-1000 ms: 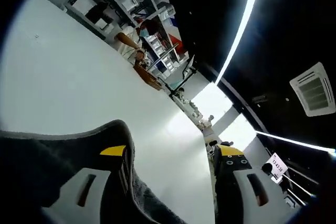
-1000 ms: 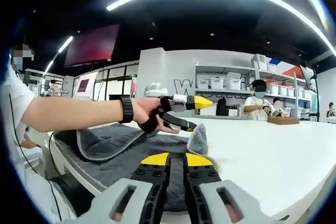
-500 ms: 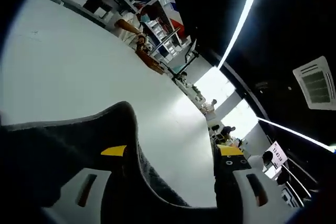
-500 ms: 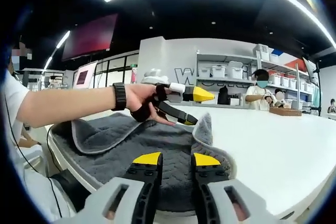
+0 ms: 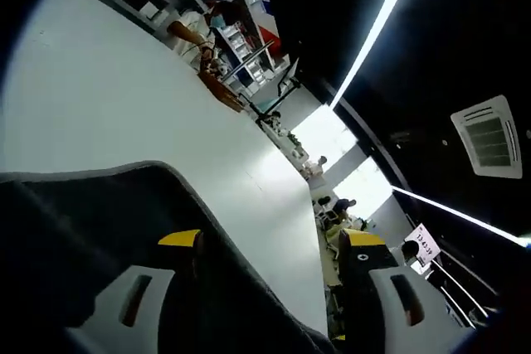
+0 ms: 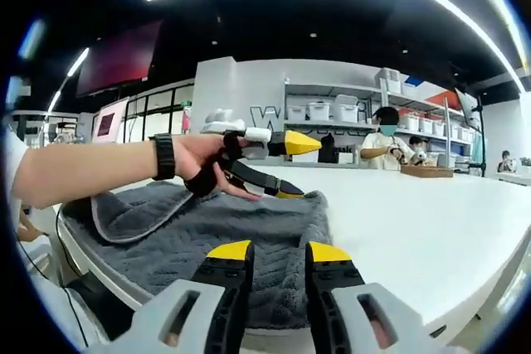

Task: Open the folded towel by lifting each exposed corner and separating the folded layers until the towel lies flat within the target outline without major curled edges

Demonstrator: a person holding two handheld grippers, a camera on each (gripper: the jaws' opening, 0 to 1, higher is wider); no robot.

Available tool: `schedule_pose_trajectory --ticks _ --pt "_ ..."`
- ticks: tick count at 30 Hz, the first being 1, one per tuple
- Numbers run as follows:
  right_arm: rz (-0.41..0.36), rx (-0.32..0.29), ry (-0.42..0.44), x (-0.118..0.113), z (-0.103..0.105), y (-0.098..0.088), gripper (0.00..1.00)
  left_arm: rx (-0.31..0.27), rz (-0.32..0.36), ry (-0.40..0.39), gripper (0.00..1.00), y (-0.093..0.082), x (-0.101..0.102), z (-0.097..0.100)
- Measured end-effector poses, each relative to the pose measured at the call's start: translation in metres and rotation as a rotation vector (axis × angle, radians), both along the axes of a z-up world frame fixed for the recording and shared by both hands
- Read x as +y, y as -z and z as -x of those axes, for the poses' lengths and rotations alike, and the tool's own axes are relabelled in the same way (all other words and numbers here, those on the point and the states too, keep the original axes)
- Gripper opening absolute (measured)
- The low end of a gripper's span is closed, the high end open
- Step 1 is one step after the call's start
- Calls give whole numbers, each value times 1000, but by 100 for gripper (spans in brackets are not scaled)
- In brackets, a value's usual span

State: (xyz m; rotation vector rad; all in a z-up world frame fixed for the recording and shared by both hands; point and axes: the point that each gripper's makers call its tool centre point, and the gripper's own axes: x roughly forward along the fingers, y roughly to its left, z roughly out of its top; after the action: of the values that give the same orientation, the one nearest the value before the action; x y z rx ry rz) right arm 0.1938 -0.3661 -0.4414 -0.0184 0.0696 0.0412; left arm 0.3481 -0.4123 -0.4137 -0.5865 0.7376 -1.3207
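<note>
across lower frame: grey towel [image 6: 249, 234] on white table [image 6: 431, 221]
left gripper [image 6: 286, 167]: jaws parted, lower jaw on towel edge
right gripper [image 6: 267, 250]: jaws slightly apart, gripping nothing

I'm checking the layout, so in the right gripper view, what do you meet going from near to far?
right gripper → grey towel → left gripper above the towel's far corner → white table → seated person → shelves of bins
</note>
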Motion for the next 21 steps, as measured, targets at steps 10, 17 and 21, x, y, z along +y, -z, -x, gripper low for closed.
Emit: schedule_pose_trajectory --ticks 10,17,21 --pt "15 -33 -53 12 0 -8 18 -43 8 25 64 -1 3 12" --pt "24 -40 -78 19 -2 -11 22 -91 40 22 65 -13 13 23" --pt "30 -33 -113 23 -6 -13 22 -130 68 33 65 -25 20 36"
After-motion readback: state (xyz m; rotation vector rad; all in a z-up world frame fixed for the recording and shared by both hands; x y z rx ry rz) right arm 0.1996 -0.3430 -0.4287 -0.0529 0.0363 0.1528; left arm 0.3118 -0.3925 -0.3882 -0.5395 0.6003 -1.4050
